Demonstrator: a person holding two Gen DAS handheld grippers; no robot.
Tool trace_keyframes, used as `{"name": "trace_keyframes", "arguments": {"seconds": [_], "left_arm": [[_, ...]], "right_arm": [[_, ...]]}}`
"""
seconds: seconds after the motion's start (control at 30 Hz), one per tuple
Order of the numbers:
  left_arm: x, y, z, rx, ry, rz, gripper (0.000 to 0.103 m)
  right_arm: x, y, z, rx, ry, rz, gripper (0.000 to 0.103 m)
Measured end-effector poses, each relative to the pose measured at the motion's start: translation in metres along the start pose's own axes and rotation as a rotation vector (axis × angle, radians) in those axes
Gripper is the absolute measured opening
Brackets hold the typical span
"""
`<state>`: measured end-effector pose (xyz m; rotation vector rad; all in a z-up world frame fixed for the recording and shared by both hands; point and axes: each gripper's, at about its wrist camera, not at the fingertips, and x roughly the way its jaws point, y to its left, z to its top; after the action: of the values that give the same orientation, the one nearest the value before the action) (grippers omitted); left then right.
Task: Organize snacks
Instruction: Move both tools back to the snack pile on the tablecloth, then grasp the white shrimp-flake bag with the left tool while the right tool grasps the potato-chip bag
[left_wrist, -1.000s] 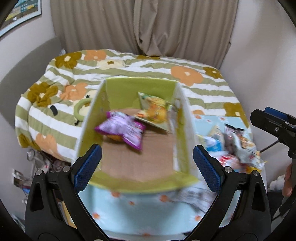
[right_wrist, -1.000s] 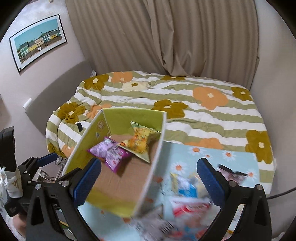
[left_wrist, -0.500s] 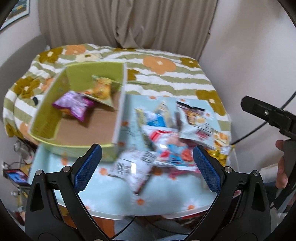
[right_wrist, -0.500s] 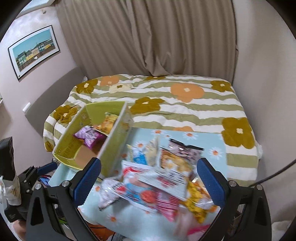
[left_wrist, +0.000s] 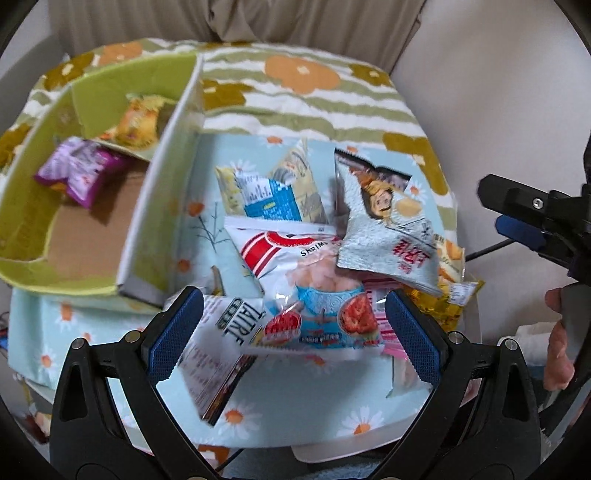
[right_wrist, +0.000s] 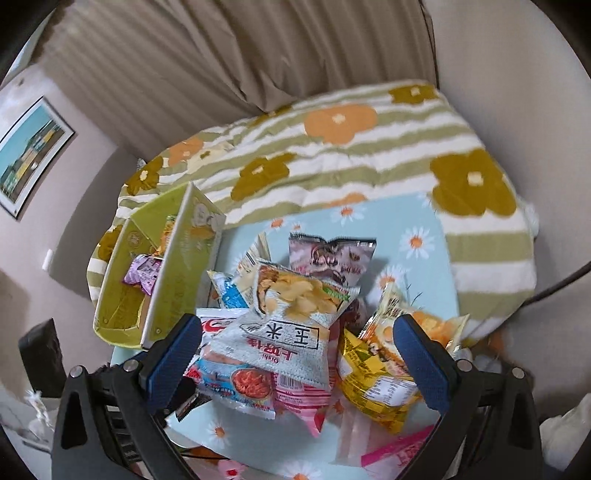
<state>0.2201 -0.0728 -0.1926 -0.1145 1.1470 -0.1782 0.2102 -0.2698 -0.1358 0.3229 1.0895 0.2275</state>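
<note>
Daisy-print table (left_wrist: 92, 332) beside a striped bed carries a loose snack pile (left_wrist: 332, 240) and a green box (left_wrist: 155, 206) at left, already holding a purple pack (left_wrist: 79, 173) and an orange one (left_wrist: 138, 122); both grippers, left (left_wrist: 293, 328) and right (right_wrist: 301, 360), hover spread and empty over the pile; judging by this, another pick is starting; next, lower onto one top pack, likely the shrimp bag (left_wrist: 306, 280), and close.

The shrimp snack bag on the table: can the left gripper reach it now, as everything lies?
Probably yes. The left gripper is open just above the shrimp snack bag with nothing between them, but a silver bag overlaps its far right corner and may shift when lifted.
</note>
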Motion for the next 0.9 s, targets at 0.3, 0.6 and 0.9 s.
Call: {"name": "trace_keyframes", "arguments": {"seconds": [0.3,0.6,0.9], "left_arm": [[0.044,-0.001,0.013,0.023,0.081,-0.029,0.098],[0.071,0.001,0.018,0.033,0.131,-0.075,0.098],[0.078,0.004,0.018,0.025,0.149,-0.136,0.068]], "right_arm": [[0.056,-0.005,0.005,0.088,0.103,0.025,0.103],[0.084,-0.009,0.004,0.132,0.164,0.012,0.103],[0.097,-0.010,0.004,0.154,0.196,0.023,0.103]]}}
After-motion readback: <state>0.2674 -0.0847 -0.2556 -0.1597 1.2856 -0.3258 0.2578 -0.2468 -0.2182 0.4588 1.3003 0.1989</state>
